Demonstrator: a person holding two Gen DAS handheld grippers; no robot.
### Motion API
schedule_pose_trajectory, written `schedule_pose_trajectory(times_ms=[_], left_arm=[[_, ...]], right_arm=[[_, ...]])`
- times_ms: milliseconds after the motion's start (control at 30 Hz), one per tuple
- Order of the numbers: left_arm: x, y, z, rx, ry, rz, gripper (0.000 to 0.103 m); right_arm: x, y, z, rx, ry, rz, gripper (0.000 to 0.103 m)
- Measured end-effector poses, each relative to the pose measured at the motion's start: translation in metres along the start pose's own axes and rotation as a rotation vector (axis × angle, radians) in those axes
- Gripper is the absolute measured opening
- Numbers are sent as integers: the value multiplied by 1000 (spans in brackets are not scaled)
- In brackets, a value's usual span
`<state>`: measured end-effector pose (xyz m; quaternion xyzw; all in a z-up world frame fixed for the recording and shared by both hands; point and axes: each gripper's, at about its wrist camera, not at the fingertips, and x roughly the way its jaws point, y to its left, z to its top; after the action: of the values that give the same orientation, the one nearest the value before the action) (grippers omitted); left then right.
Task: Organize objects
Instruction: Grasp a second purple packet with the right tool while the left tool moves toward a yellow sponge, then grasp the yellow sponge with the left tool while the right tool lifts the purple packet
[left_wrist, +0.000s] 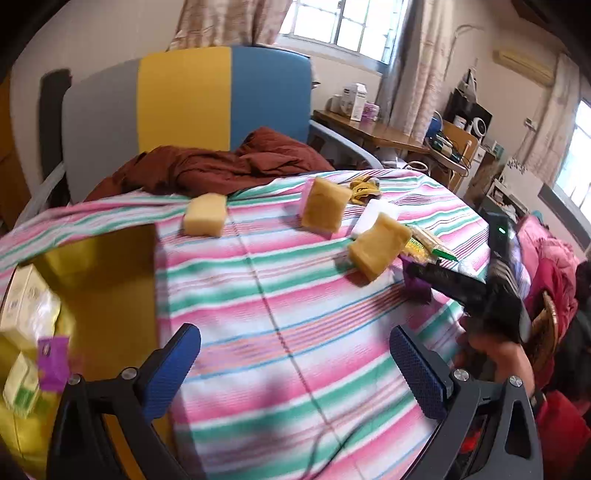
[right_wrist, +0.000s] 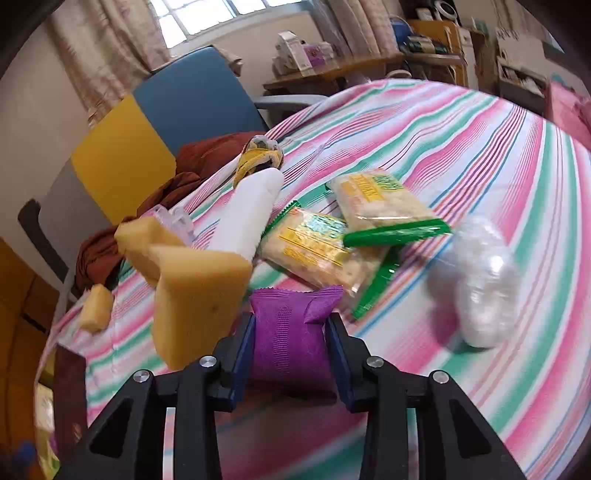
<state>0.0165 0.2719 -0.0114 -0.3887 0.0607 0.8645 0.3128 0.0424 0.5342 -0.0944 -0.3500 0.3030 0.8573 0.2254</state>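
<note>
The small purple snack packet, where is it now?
In the right wrist view, the small purple snack packet sits low at centre, pinched in the right gripper, just before the green-edged cracker packs on the striped cloth.

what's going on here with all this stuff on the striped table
A person is tidying a striped tablecloth with a handheld gripper in each hand. The right gripper is shut on a purple packet, beside yellow sponges and cracker packs. The left gripper is open and empty, near a yellow box already holding a few items.
</note>
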Motion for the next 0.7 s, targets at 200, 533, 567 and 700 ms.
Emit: schedule_pose_trajectory(times_ms=[200, 533, 567, 700], left_arm=[[37, -33, 21, 141, 0, -11, 103], [125, -74, 48, 307, 40, -37, 103], [135, -76, 50, 308, 51, -39, 103], [163, -83, 56, 299, 77, -93, 102]], right_arm=[[-12, -19, -11, 0, -72, -22, 36], [-10, -34, -10, 47, -99, 42, 37], [-10, -34, -9, 49, -101, 46, 37], [-11, -39, -12, 57, -108, 62, 37]])
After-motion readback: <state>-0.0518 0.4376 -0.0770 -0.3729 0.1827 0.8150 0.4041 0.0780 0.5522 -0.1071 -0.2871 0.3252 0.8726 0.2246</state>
